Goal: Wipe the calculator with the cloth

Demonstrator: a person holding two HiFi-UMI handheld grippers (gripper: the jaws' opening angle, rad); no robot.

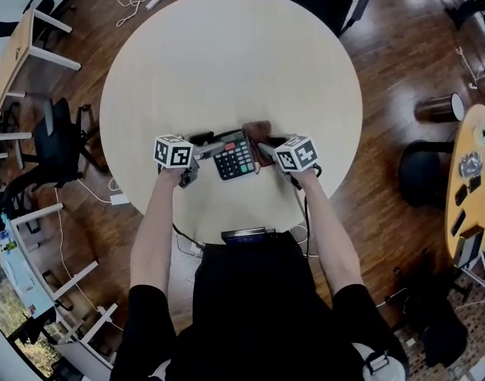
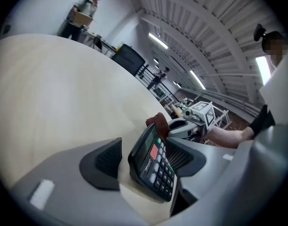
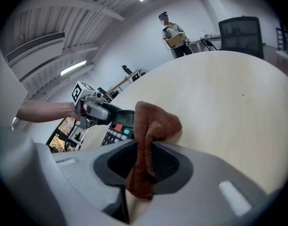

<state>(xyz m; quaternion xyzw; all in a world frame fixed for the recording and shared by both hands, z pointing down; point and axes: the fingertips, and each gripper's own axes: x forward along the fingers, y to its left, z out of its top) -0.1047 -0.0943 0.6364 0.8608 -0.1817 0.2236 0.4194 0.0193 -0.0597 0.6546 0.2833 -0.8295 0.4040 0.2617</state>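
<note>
The right hand-held gripper (image 3: 146, 161) is pinching the brown cloth (image 3: 153, 121); the left hand-held gripper (image 1: 211, 144) is standing spread around the calculator (image 2: 153, 166) on the tabletop (image 1: 226, 62).

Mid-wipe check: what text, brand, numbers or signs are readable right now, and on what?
No text is readable in any view.
Calculator: key print too small and blurred to read.
Cloth: no label visible.
Left marker cube, right marker cube: black-and-white square patterns only, no words.
</note>
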